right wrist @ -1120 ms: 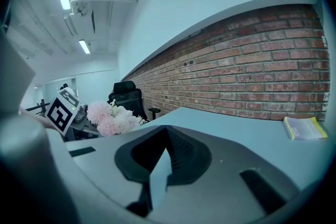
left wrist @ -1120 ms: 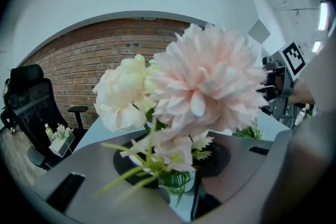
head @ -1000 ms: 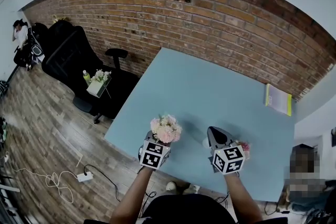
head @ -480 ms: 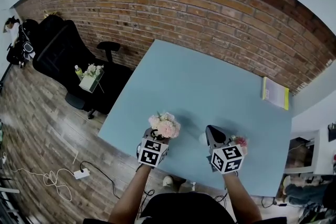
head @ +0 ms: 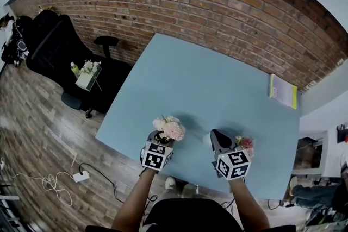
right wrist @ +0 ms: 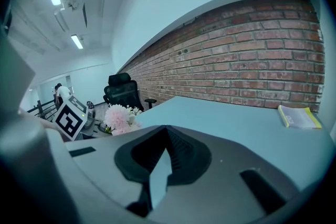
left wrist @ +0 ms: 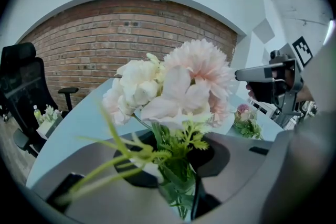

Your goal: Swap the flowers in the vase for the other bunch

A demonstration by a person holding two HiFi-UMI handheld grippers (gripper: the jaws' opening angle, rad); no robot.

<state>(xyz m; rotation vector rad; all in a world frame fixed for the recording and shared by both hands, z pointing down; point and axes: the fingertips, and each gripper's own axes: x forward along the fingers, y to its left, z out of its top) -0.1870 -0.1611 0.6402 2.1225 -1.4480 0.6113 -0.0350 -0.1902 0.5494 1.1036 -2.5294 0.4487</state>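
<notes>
Pink bunch [head: 169, 127] over blue table [head: 217, 84]; brick wall [head: 217, 2], wood floor [head: 32, 133]

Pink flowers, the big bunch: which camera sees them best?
The left gripper view. The pink flowers fill its middle, close up, petals and green stems clear. The head view shows them small from above; the right gripper view shows them small at its left.

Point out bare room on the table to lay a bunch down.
The middle and far side of the table are bare, from the left edge across to the yellow book at the right. The near edge is crowded: the pink bunch in the left claw, the right claw, and a second bunch beside it.
</notes>
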